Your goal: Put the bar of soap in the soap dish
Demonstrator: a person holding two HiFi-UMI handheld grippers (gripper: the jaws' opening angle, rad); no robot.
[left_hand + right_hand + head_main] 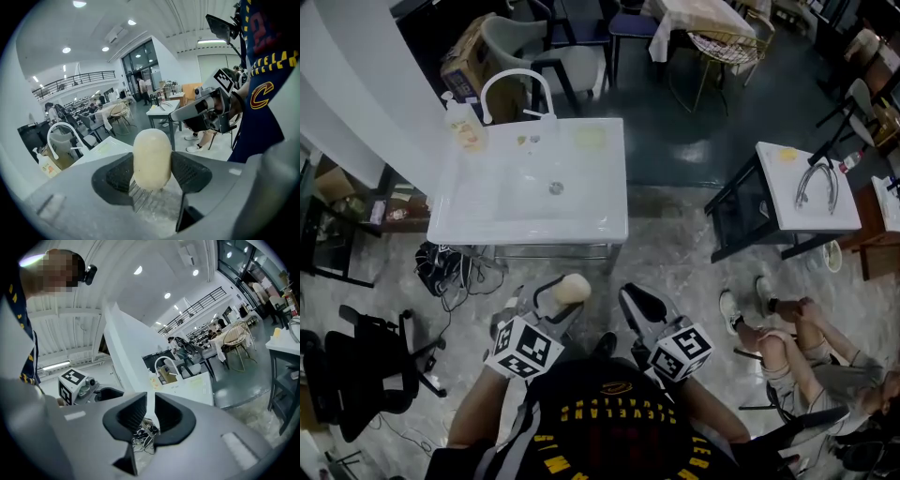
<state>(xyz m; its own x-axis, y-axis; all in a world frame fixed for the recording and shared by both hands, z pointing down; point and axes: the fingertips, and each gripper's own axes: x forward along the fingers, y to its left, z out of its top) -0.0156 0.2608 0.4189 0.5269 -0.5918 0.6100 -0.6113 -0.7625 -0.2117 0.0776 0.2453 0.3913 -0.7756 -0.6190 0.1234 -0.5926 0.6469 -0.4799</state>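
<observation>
The left tongs point(562, 298) are closed on the bar of soap point(151, 158), a cream oval that stands upright between the two black pads and sticks out past their tips. The tongs hold it in the air, over the floor, just short of the near edge of the white sink point(525, 229) and not touching it. The right tongs point(150, 412) are just to the right of the left ones. Their jaws stand narrow, with only a thin gap and nothing between them.

The pale green soap dish point(591, 138) lies flat on the sink's far right corner, well apart from the soap. A curved white tap point(512, 82) rises at the far edge of the sink, and a bottle point(466, 128) stands at the far left corner. Farther right is a second white worktop point(783, 199) with a bent metal pipe point(816, 181) on it. A person point(792, 349) sits on the floor near it.
</observation>
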